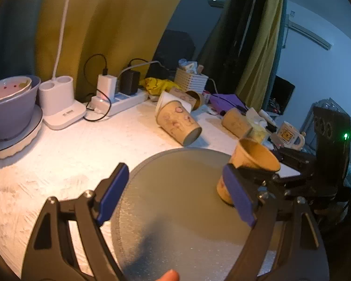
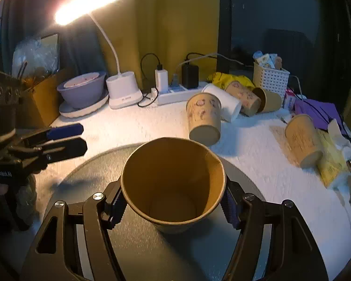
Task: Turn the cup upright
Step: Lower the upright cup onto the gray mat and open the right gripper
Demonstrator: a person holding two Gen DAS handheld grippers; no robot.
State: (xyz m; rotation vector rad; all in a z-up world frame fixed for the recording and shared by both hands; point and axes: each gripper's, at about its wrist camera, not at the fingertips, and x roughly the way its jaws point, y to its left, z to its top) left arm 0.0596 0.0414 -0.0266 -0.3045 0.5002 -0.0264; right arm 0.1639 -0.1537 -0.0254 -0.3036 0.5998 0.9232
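fingers (image 2: 115, 205) clamp 1 cup (image 2: 173, 185), 4 cups (image 2: 204, 121) toppled

Cup (image 2: 173, 182) on round mat (image 2: 86, 201), toppled cups (image 2: 204, 119) behind.

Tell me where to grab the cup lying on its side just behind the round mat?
Grip the lying cup across its middle, one finger on each curved side wall, coming down from above. It lies with its closed bottom toward the mat and its mouth toward the power strip, so the sides are free. The open left tool looks freest; the right tool already holds a cup.
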